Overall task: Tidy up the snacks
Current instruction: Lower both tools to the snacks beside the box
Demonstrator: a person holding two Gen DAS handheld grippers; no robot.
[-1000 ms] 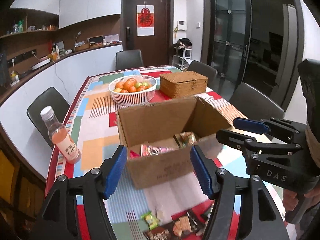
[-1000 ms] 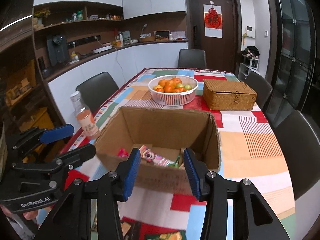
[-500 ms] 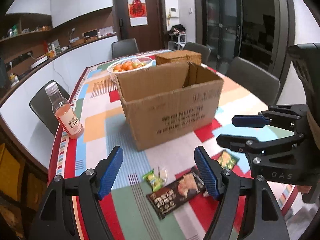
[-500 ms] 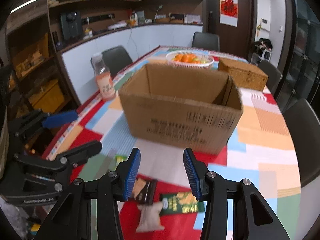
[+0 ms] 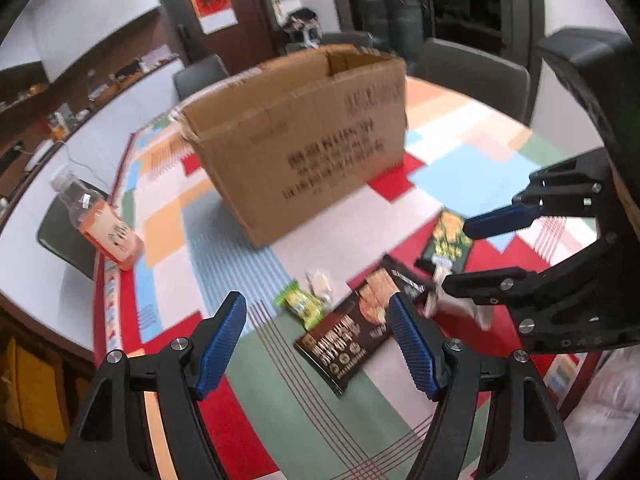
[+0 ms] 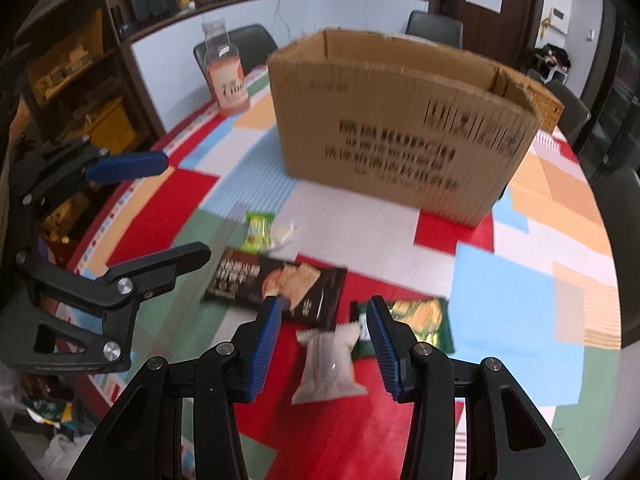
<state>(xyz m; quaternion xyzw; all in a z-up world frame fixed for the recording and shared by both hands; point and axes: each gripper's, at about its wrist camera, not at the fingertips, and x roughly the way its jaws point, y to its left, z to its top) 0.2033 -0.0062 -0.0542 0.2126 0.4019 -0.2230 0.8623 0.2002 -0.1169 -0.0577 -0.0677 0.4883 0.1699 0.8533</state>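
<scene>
Snack packets loose on patterned tablecloth (image 6: 480, 280), cardboard box (image 6: 400, 128) standing beyond both tools.

Far left: pink drink bottle (image 6: 226, 76). Left gripper (image 5: 316, 340): released, empty; small green packet (image 5: 300, 304) and dark cracker packet (image 5: 352, 328) lying just ahead between its fingers. Right gripper (image 6: 324, 340): parted, pressing on nothing; pale pouch (image 6: 328, 360) lying between its pads, green chip packet (image 6: 420, 320) just right of it.

Black grippers, ribbed blue fingers (image 5: 412, 354)
</scene>
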